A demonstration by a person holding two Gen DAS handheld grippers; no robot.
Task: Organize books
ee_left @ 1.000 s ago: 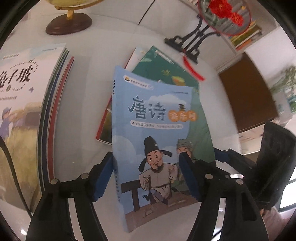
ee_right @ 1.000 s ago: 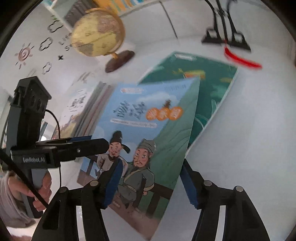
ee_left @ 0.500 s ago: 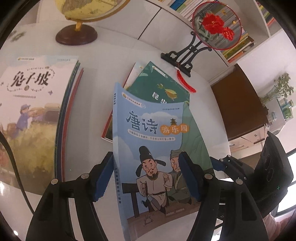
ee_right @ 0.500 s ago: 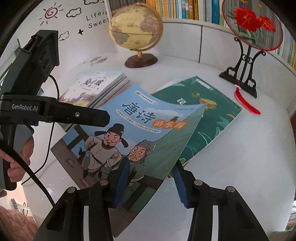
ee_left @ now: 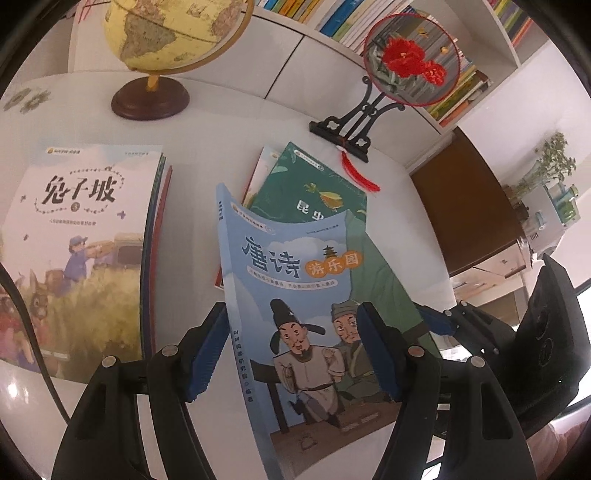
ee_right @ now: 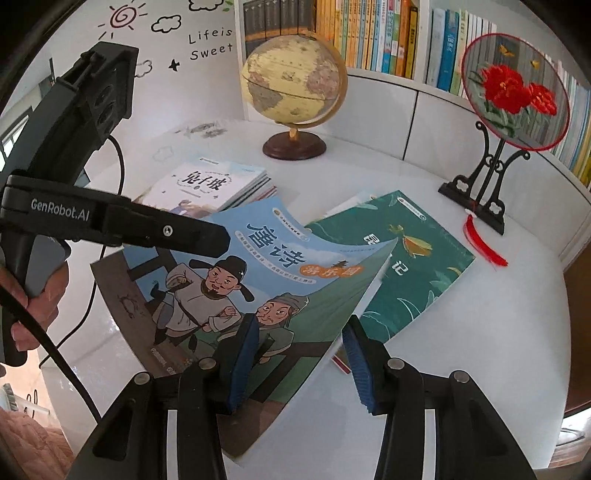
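A thin blue book (ee_left: 295,266) with two cartoon men on its cover hangs bowed above the white table, carried by both grippers. My left gripper (ee_left: 291,314) is shut on its spine side: one pad lies on the cover and the other meets the spine. Its upper finger (ee_right: 184,236) shows across the cover in the right wrist view. My right gripper (ee_right: 300,325) is shut on the blue book (ee_right: 295,258) at its open edge, one pad on the cover. A green book (ee_left: 314,184) (ee_right: 417,273) lies flat beyond, on top of others. A stack with a white cover (ee_left: 81,240) (ee_right: 214,184) lies to the left.
A globe (ee_right: 295,85) stands at the back of the table. A round red-flower fan on a black stand (ee_right: 513,92) with a red tassel (ee_right: 484,243) is at the back right. A filled bookshelf (ee_right: 369,33) runs behind. A person's hand (ee_right: 40,295) holds the left gripper.
Both grippers have risen with the blue book, which now hangs bowed higher above the table. The right gripper rolled level and its jaws narrowed onto the book's edge.
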